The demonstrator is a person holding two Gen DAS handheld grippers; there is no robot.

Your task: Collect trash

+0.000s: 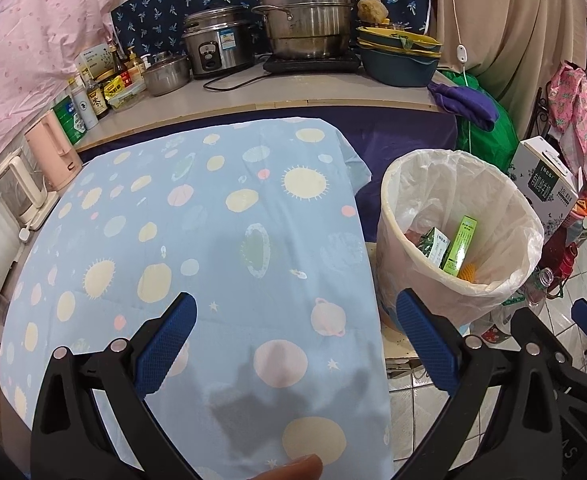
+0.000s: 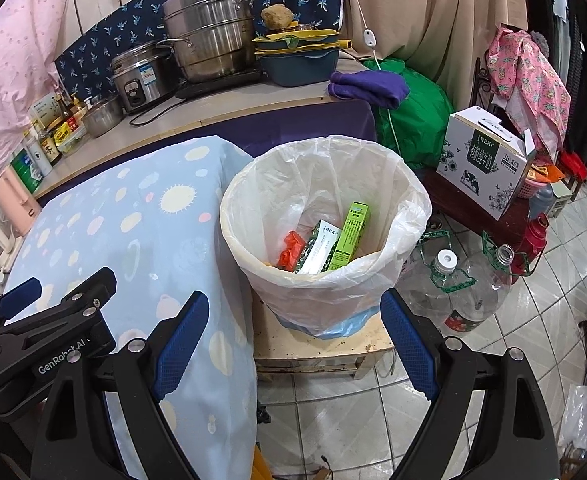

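Blue-padded left gripper (image 1: 295, 346) and right gripper (image 2: 293, 340) tilt downward side by side, jaws wide, empty.

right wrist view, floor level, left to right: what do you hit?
Blue patterned tablecloth → lined trash bin → clear bottle with white cap → uncapped clear bottle → red bottle.

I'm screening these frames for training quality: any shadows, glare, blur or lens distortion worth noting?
Left wrist view: sharp; a dark shadow falls on the blue tablecloth between the left claw's fingers; the counter edge bows from fisheye, and the corners are black. Right wrist view: also sharp; floor tiles show soft glare, the bin liner is evenly lit, and tile lines curve.
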